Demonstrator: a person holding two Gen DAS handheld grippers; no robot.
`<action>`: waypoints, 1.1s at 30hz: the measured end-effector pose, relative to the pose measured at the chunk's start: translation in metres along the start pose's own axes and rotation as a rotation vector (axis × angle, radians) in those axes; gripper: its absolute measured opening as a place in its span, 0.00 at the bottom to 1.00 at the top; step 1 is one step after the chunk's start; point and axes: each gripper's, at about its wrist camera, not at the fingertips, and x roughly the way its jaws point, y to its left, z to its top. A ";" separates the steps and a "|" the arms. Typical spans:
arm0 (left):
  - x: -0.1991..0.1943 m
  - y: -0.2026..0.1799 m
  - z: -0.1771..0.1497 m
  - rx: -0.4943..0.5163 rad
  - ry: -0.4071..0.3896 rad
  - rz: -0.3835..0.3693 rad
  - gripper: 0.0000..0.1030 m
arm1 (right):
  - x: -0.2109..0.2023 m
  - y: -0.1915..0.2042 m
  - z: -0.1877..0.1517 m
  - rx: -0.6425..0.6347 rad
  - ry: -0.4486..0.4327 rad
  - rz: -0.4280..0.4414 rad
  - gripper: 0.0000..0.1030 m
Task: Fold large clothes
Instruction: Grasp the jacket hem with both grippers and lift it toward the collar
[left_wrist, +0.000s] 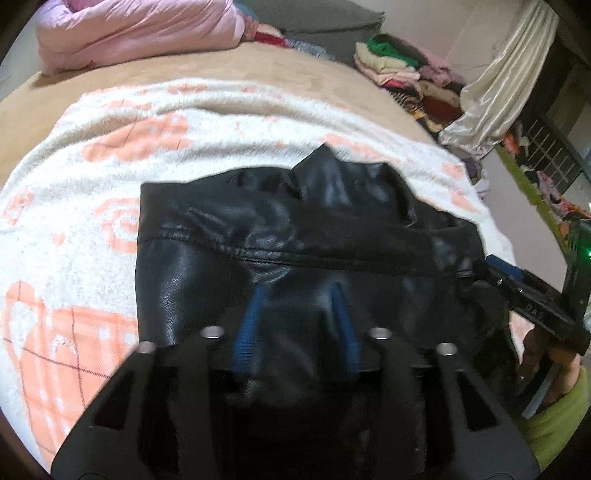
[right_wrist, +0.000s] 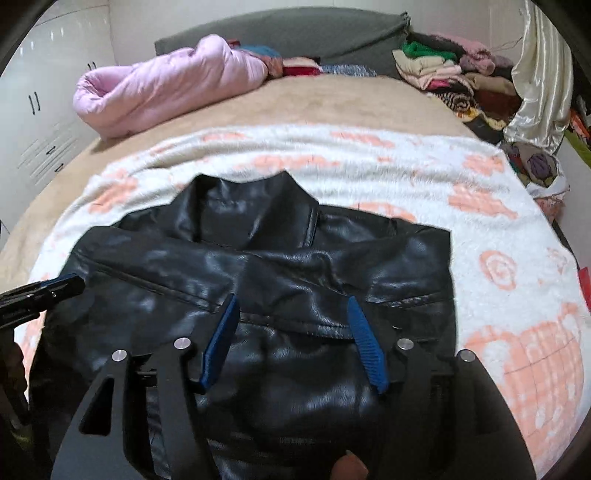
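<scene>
A black leather jacket (left_wrist: 221, 229) lies folded on a white blanket with peach patterns (left_wrist: 110, 166), collar pointing away. My left gripper (left_wrist: 300, 286) sits low over its near part, blue pads (left_wrist: 251, 325) apart, with dark leather bulging in the gap and neither pad visibly pressing it. In the right wrist view the jacket (right_wrist: 332, 258) fills the middle, and my right gripper (right_wrist: 291, 299) hovers over its near half with the jaws wide and nothing clamped. The right gripper (left_wrist: 509, 277) shows at the jacket's right edge, and the left gripper (right_wrist: 62, 284) at its left edge.
The blanket (right_wrist: 480, 184) covers a tan bed. A pink quilted coat (right_wrist: 166, 85) lies at the far left. Stacked folded clothes (right_wrist: 443, 70) and a cream curtain (right_wrist: 539, 74) stand far right. White wardrobe doors (right_wrist: 37, 110) are at the left. A green sleeve (left_wrist: 554, 417) shows.
</scene>
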 end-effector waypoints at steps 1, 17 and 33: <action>-0.005 -0.005 -0.001 0.016 -0.009 -0.002 0.37 | -0.006 0.000 0.000 -0.001 -0.008 0.007 0.59; 0.019 -0.053 -0.050 0.212 0.122 0.022 0.37 | -0.043 0.023 -0.030 -0.051 -0.038 0.054 0.62; 0.012 -0.050 -0.046 0.194 0.107 -0.014 0.37 | -0.005 0.011 -0.054 -0.003 0.117 -0.029 0.61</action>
